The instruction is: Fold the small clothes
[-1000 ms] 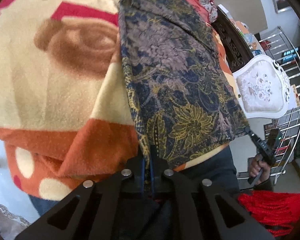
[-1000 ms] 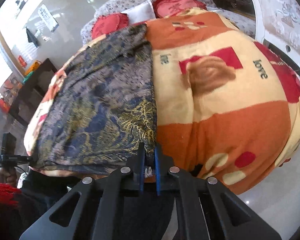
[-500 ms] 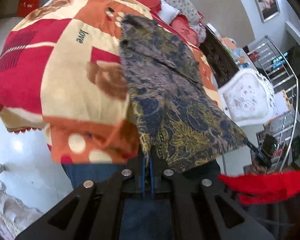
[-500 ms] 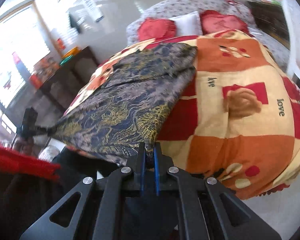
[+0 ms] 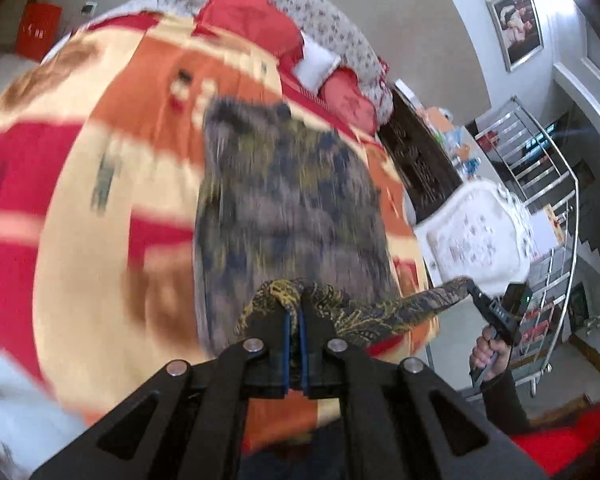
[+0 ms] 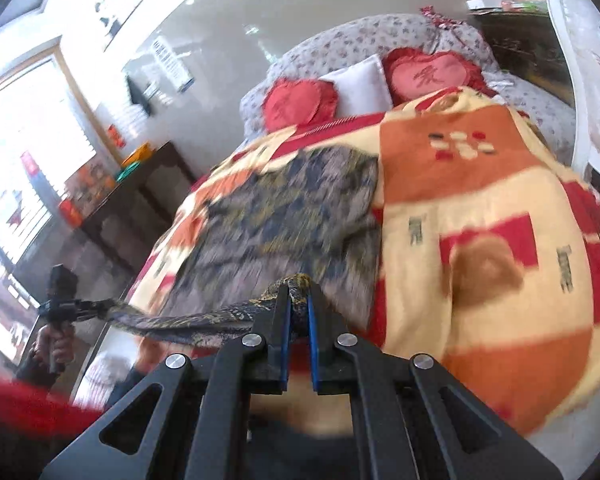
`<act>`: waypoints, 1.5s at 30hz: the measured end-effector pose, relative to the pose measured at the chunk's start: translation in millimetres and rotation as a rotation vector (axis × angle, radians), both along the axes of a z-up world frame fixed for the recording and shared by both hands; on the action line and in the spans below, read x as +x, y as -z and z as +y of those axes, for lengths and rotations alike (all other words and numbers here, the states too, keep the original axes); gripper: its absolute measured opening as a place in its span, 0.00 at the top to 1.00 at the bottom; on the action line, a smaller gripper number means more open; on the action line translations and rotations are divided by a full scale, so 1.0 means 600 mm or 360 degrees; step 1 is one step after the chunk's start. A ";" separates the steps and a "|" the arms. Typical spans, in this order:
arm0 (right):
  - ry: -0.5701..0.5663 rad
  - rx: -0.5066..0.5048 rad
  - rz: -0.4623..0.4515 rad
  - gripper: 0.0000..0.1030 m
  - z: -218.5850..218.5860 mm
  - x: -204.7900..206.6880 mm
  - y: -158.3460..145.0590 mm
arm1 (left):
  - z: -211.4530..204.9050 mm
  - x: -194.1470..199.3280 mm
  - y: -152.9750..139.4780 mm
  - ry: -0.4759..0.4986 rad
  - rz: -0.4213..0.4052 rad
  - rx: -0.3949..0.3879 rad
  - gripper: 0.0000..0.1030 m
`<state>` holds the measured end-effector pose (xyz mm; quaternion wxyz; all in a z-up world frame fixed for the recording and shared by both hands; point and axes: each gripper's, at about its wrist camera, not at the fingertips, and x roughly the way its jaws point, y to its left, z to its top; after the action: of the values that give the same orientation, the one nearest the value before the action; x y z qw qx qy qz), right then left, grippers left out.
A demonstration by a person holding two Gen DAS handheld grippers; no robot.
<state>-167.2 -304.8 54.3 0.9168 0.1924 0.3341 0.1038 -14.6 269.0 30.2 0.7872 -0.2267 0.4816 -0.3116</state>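
Observation:
A dark garment [image 5: 292, 208] patterned in navy, grey and gold lies along the orange, red and cream blanket [image 5: 100, 200] on the bed. My left gripper [image 5: 294, 308] is shut on one near corner of its hem. My right gripper [image 6: 298, 296] is shut on the other near corner, bunched between the blue pads. The hem hangs stretched between them, lifted off the blanket, while the rest of the garment [image 6: 292, 208] stays flat. In the left wrist view the right gripper [image 5: 474, 290] shows at the right, held by a hand [image 5: 490, 354].
Red heart cushions [image 6: 300, 100] and a white pillow [image 6: 360, 80] lie at the bed's head. A dark wooden cabinet [image 6: 132, 208] stands beside the bed. A white ornate panel [image 5: 476, 236] and a metal stair railing [image 5: 548, 184] are on the other side.
Both grippers have risen and drawn back with the garment's near corners. The hem, which lay on the blanket, now hangs taut between them, and more of the bed is in view.

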 end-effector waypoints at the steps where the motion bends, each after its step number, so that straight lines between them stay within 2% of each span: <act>1: 0.0032 -0.0003 -0.0009 0.79 -0.004 0.037 0.002 | -0.003 0.030 -0.004 -0.0034 -0.0002 -0.0012 0.97; 4: 0.0100 -0.0016 -0.0029 0.79 -0.013 0.119 0.009 | -0.021 0.118 -0.006 -0.0125 -0.0022 -0.0015 0.97; 11: 0.0214 -0.0154 0.0003 0.79 -0.019 0.301 0.036 | -0.063 0.302 0.027 -0.0313 -0.0001 0.0014 0.97; 17: 0.0283 -0.0220 0.0169 0.79 -0.033 0.454 0.071 | -0.093 0.430 0.086 -0.0389 0.0069 0.0117 0.96; 20: 0.0356 -0.0215 0.0305 0.78 -0.046 0.504 0.108 | -0.110 0.461 0.126 -0.0382 0.0152 0.0234 0.95; 22: 0.0385 -0.0204 0.0342 0.78 -0.050 0.522 0.125 | -0.119 0.477 0.136 -0.0374 0.0154 0.0299 0.93; 25: 0.0382 -0.0151 0.0372 0.77 -0.058 0.534 0.142 | -0.113 0.488 0.147 -0.0366 0.0213 0.0283 0.92; 27: 0.0374 -0.0106 0.0343 0.77 -0.067 0.525 0.137 | -0.102 0.483 0.142 -0.0353 0.0198 0.0260 0.90; 29: 0.0358 -0.0084 0.0264 0.72 -0.070 0.507 0.117 | -0.094 0.472 0.126 -0.0372 0.0116 0.0337 0.69; 30: 0.0354 -0.0112 0.0217 0.69 -0.070 0.497 0.105 | -0.089 0.466 0.114 -0.0409 0.0063 0.0404 0.41; 31: 0.0358 -0.0168 0.0172 0.67 -0.069 0.487 0.091 | -0.085 0.457 0.098 -0.0453 -0.0014 0.0446 0.28; 33: 0.0370 -0.0269 0.0107 0.63 -0.064 0.470 0.067 | -0.079 0.439 0.074 -0.0509 -0.0138 0.0493 0.30; 35: 0.0333 -0.0312 0.0067 0.63 -0.051 0.456 0.052 | -0.099 0.411 0.055 -0.0485 -0.0229 0.0508 0.41; 37: 0.0232 -0.0318 0.0075 0.63 -0.026 0.456 0.050 | -0.151 0.378 0.054 -0.0330 -0.0274 0.0517 0.70; 39: 0.0085 -0.0388 0.0125 0.63 0.024 0.465 0.063 | -0.222 0.347 0.071 -0.0161 -0.0287 0.0599 0.87; 42: -0.0033 -0.0532 0.0153 0.64 0.092 0.484 0.082 | -0.301 0.331 0.121 -0.0004 -0.0201 0.0697 0.88; 45: -0.0123 -0.0635 0.0377 0.64 0.148 0.530 0.129 | -0.333 0.350 0.167 0.0004 -0.0099 0.0808 0.88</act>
<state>150.9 -215.7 -23.4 0.8865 0.0052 0.4603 0.0475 195.3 69.0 -70.0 0.8328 -0.0114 0.5203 -0.1885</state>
